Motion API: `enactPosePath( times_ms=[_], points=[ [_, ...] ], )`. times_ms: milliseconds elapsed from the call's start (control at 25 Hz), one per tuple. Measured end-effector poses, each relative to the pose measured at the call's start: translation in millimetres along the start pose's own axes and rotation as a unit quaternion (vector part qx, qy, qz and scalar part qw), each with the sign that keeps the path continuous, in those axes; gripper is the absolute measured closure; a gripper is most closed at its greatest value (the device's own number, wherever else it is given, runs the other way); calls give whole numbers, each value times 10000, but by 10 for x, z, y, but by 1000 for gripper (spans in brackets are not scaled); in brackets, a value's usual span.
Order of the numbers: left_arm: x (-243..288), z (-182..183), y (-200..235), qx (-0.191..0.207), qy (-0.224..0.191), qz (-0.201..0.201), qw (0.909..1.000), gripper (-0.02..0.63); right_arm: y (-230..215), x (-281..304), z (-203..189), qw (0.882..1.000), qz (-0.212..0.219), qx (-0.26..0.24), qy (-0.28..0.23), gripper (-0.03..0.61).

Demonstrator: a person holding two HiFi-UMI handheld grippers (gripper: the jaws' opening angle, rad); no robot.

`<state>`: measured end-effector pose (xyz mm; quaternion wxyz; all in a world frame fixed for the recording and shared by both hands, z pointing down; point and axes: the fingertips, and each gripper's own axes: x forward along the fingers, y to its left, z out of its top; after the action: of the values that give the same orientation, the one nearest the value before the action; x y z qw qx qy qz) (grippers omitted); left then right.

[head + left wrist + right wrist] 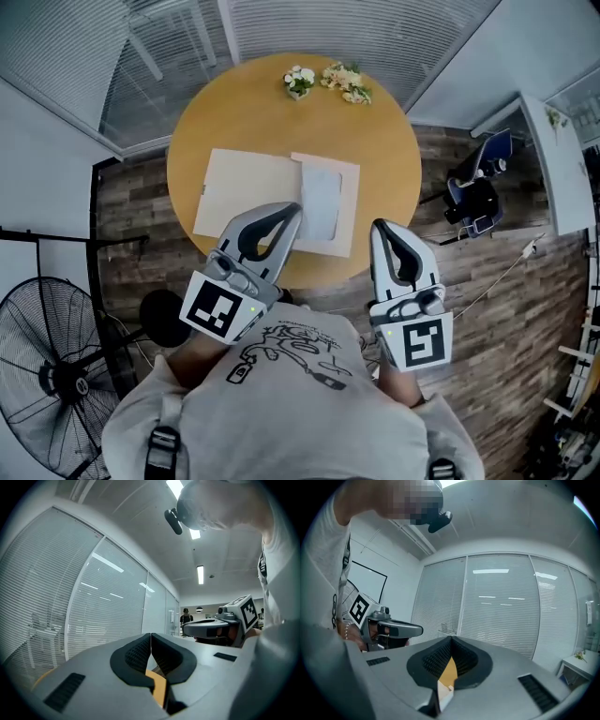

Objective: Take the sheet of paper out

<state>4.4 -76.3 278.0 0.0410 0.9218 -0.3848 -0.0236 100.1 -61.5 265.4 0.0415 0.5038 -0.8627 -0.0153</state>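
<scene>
While both grippers are hovering level at the near side of the round table [384, 122], the sheet of paper [321, 199] is lying flat near the table's middle. It is showing pale grey-white against the right half of a tan folder [248, 183]. Whether any edge is tucked under a flap I cannot tell.

The left gripper [296, 212] is keeping its jaws pressed together on nothing, its tip appearing over the folder's near edge, just beside the sheet. The right gripper [379, 227] is likewise closed and empty, sitting off the folder's right side.

The sheet is looking thin, light and limp, so it is likely to bend, slide on the smooth folder and crease or tear under a hard pinch. Lying flat, it is offering little to grab. The near short edge or a corner seems the best place to take hold, with the other gripper pinning the folder.

No writing is showing on the sheet or folder. The shirt [291, 352] is carrying a line drawing with lettering too small to read.
</scene>
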Motion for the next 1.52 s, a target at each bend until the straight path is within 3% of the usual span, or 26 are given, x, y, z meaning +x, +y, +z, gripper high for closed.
enactPosePath(
  times_ms=[760,1200,1520],
  points=[
    [319,-276,750,-264,243,-353,9987,591,-95,813,-162,9993,-259,-79,248,571],
    [320,-389,879,-206,295,-382,9986,591,-65,949,-340,9991,-267,-51,331,571],
    [334,-398,889,-297,184,-324,9989,591,-186,1032,-953,9943,-111,-95,1058,557]
  ],
)
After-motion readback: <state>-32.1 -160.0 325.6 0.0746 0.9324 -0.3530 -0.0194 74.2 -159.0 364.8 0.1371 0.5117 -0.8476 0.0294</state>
